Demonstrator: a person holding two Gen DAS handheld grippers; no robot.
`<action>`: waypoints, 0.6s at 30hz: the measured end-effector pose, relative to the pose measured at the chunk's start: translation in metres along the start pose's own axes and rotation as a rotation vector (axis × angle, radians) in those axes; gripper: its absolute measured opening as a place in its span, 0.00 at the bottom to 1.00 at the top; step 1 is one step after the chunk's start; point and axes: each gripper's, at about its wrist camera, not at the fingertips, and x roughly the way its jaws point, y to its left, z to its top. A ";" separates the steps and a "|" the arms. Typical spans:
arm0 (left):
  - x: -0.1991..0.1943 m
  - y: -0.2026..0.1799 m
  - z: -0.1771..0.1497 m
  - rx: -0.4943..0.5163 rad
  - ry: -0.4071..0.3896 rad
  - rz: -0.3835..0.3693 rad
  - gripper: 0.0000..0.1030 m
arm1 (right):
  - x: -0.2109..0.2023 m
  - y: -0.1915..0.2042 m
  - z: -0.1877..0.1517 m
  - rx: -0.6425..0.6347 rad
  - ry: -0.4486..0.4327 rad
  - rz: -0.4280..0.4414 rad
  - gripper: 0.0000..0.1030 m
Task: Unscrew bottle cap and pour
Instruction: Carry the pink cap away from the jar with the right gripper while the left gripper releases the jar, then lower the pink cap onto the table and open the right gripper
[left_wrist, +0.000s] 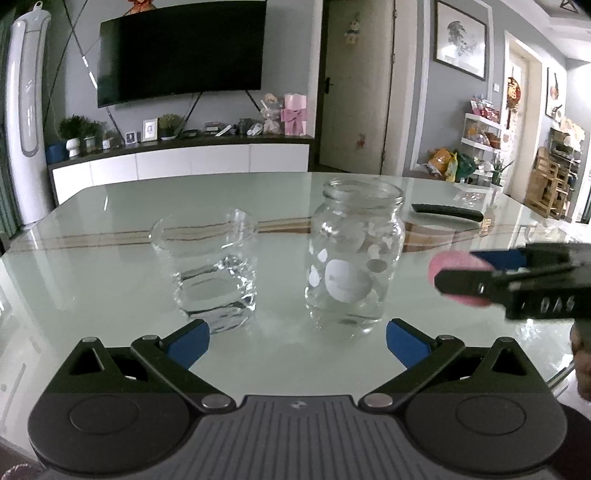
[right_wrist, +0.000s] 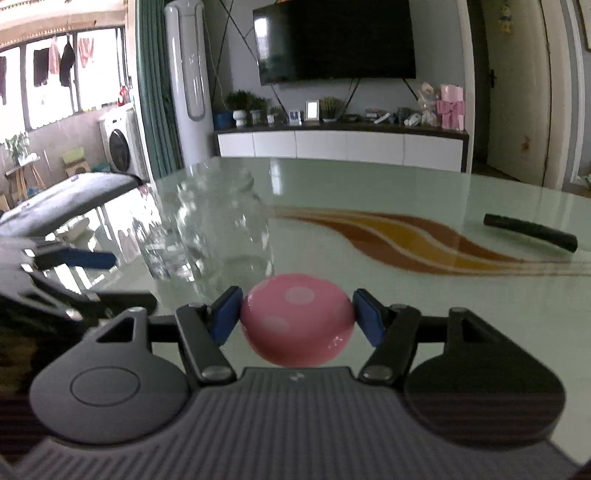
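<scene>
Cap (right_wrist: 297, 319) off, pinched by right gripper (right_wrist: 297, 321); left gripper (left_wrist: 297, 341) spread before jar (left_wrist: 356, 254). Next: grip jar, pour into glass (left_wrist: 207, 266).

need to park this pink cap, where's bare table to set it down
Bare glass table lies right of the jar, short of the black stick. Also bare between the jar and left gripper. Crowded around the jar and glass cup. The right gripper holds the cap.

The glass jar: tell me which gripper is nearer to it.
Left. The open left gripper sits just short of the glass jar, fingers either side of its line. The right gripper, holding the pink cap, is off to the jar's right.
</scene>
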 end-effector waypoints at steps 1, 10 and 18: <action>0.000 0.000 -0.001 -0.003 0.001 0.002 1.00 | 0.002 0.000 -0.002 0.002 0.003 -0.005 0.64; 0.002 -0.002 0.000 0.010 0.018 0.011 1.00 | 0.009 -0.001 -0.013 0.008 0.021 -0.026 0.64; 0.003 -0.004 -0.001 0.007 0.036 0.017 1.00 | 0.012 0.001 -0.019 0.006 0.034 -0.032 0.64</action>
